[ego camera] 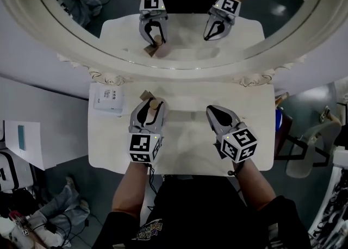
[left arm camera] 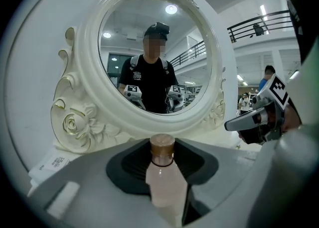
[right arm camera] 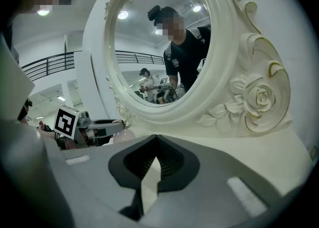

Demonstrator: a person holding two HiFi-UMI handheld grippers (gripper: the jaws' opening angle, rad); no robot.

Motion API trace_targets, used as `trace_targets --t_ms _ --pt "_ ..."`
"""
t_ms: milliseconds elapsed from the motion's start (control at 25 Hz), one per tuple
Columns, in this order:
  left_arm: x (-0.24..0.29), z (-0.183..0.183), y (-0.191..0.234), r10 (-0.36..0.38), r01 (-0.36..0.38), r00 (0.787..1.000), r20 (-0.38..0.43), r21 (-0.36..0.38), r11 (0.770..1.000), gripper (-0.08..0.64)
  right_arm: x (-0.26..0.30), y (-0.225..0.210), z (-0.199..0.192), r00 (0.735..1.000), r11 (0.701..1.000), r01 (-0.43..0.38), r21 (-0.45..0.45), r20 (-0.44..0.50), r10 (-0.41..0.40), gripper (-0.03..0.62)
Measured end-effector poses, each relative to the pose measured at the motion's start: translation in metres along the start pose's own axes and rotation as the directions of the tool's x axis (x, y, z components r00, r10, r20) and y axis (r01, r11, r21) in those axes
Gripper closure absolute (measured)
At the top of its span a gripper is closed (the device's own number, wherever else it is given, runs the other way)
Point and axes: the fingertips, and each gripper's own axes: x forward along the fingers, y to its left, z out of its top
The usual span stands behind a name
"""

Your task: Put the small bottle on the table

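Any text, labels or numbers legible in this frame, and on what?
None can be read.
White card on the table: print too small to read.
Person's shirt: print too blurred to read.
Cubes on the left gripper and right gripper: square markers only, no letters.

Frosted small bottle (left arm camera: 165, 189), cork-brown cap (left arm camera: 162, 147); glossy white mirror frame (left arm camera: 84, 122); smooth matt table (ego camera: 185, 144).

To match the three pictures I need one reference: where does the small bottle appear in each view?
Head view: small bottle left of centre, between the left gripper's jaws.
Left gripper view: bottle bottom centre, clamped between the jaws.
Right gripper view: a pale pink bit at middle left, probably it.
Shared landmark: the white mirror frame.
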Motion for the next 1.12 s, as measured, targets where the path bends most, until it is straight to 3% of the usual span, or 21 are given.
trace_targets --t_ms 880,1120 --pt "0.027 0.010 0.015 -0.003 0.000 0.999 0.036 0.058 0.998 0.419 0.013 0.006 -0.004 1.000 0.999 0.010 0.032 -0.008 -0.010 0.565" --pt "0.019 0.010 0.012 0.005 -0.010 0.999 0.052 0.104 0.995 0.417 0.005 0.011 -0.004 1.000 0.999 0.023 0.040 0.007 -0.023 0.563"
